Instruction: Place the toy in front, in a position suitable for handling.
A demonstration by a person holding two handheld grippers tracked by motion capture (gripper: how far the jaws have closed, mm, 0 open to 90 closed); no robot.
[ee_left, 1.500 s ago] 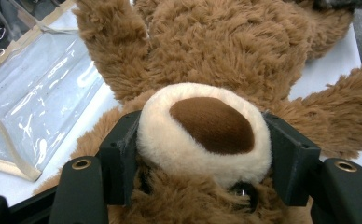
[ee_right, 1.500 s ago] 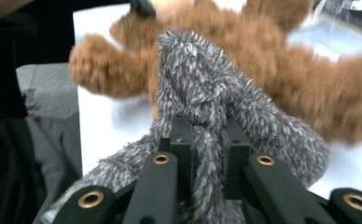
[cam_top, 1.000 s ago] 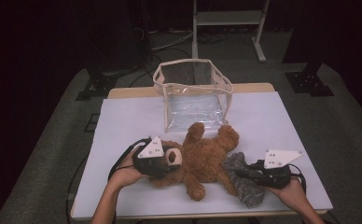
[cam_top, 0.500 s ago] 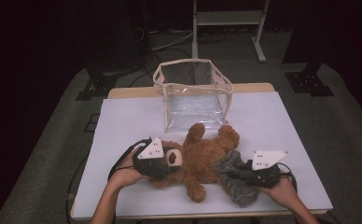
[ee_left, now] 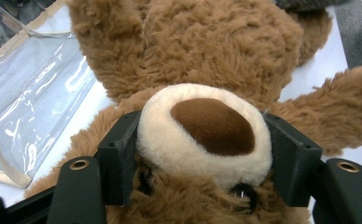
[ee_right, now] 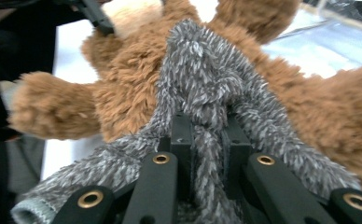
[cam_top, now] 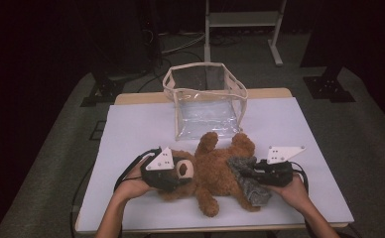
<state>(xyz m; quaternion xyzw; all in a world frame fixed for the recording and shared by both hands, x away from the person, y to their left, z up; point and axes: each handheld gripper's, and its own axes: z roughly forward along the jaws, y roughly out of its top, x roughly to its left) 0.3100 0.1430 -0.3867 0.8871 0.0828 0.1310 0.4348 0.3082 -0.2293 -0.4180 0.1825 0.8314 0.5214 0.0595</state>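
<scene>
The high view looks forward and down on the worktop (cam_top: 131,124) from the person's side. Each gripper view rides close behind its own jaws, nearly touching the bear (ee_left: 202,60). All three views share the bear; the bag (cam_top: 205,99) appears in each.

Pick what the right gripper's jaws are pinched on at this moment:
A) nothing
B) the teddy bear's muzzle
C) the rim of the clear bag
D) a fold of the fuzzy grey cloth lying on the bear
D: in the right gripper view the right gripper has its two black jaws closed tight on a bunched fold of the fuzzy grey cloth, which lies over the brown teddy bear.
</scene>
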